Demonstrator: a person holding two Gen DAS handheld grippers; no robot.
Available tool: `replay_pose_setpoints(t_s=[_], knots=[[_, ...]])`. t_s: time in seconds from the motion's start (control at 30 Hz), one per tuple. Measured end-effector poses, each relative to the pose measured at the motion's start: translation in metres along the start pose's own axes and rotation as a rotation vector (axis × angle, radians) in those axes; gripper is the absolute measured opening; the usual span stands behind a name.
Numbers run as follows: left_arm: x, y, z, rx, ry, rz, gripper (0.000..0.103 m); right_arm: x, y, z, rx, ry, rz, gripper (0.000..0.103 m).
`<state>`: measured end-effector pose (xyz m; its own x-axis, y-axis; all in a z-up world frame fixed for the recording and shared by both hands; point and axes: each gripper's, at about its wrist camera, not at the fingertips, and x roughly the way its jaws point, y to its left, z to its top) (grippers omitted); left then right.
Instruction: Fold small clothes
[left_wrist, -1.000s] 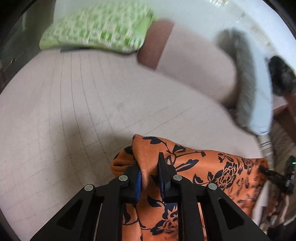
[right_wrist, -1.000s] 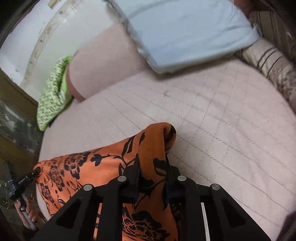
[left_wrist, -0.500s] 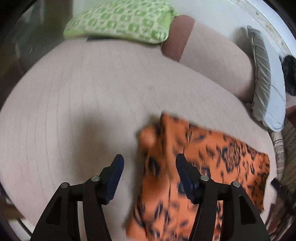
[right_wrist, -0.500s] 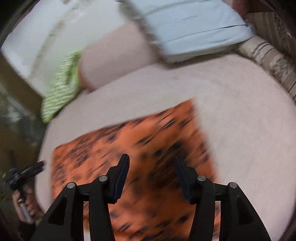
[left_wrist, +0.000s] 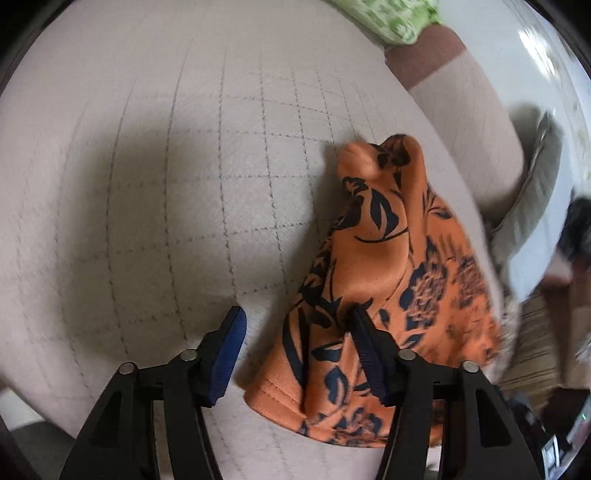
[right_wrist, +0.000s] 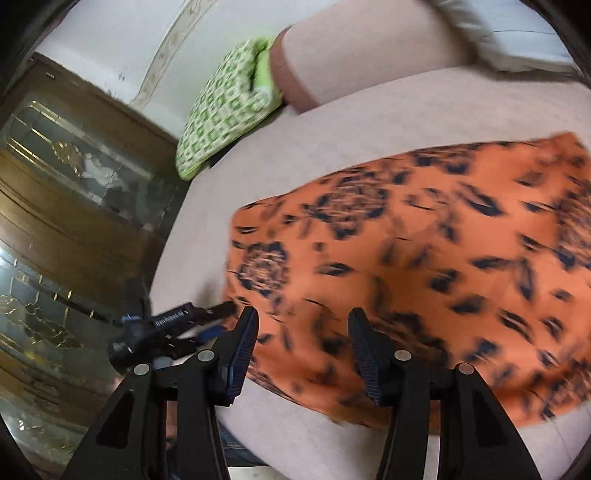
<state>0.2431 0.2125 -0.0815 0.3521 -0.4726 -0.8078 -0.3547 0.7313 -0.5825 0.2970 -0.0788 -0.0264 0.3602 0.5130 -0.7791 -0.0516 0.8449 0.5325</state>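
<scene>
An orange cloth with a dark flower print (right_wrist: 424, 258) lies spread on the pale quilted bed (left_wrist: 147, 184). In the left wrist view the cloth (left_wrist: 388, 277) has a peaked wrinkle at its far corner. My left gripper (left_wrist: 299, 350) hangs over the cloth's near left corner; its jaws are closing, the corner lies between them, and the pads do not press on it. My right gripper (right_wrist: 303, 347) stands open above the cloth's near edge, holding nothing.
A green patterned pillow (right_wrist: 221, 110) and a pink bolster with a brown end (left_wrist: 461, 92) lie at the far side. A pale blue pillow (left_wrist: 532, 206) is at the right. A dark wooden cabinet with glass doors (right_wrist: 74, 184) stands beside the bed.
Both grippers let go of the folded edge they held, and the cloth dropped flat. Both pulled back toward the near edge. The left sank and rolled over the near corner.
</scene>
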Motion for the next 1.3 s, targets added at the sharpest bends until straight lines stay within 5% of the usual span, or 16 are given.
replay_pose_setpoints(t_s=[0.1, 0.33, 0.47, 0.63, 0.83, 0.9, 1.03, 1.17, 1.3], knots=[[0.014, 0.016, 0.001, -0.091, 0.103, -0.132, 0.025, 0.029, 0.03, 0.026, -0.044, 0.086, -0.005, 0.053], [0.021, 0.029, 0.009, -0.198, 0.087, -0.14, 0.026, 0.099, 0.088, 0.062, -0.098, 0.255, -0.066, 0.058], [0.015, 0.014, 0.003, -0.123, 0.072, -0.099, 0.01, 0.146, 0.108, 0.074, -0.125, 0.382, -0.128, 0.06], [-0.006, 0.003, 0.0, -0.083, 0.016, -0.2, 0.008, 0.197, 0.129, 0.081, -0.155, 0.526, -0.172, 0.063], [-0.001, -0.006, 0.006, -0.05, 0.034, -0.231, 0.007, 0.245, 0.135, 0.064, -0.248, 0.688, -0.361, 0.069], [-0.005, -0.011, 0.005, -0.021, 0.017, -0.234, 0.007, 0.255, 0.137, 0.057, -0.286, 0.712, -0.408, 0.069], [-0.003, -0.016, 0.006, 0.017, 0.012, -0.198, 0.007, 0.256, 0.135, 0.051, -0.304, 0.67, -0.492, 0.037], [-0.007, -0.029, 0.004, 0.077, -0.004, -0.21, 0.007, 0.229, 0.126, 0.053, -0.269, 0.614, -0.426, 0.02], [-0.027, -0.054, -0.006, 0.207, -0.096, -0.256, 0.007, 0.174, 0.127, 0.061, -0.245, 0.472, -0.295, 0.017]])
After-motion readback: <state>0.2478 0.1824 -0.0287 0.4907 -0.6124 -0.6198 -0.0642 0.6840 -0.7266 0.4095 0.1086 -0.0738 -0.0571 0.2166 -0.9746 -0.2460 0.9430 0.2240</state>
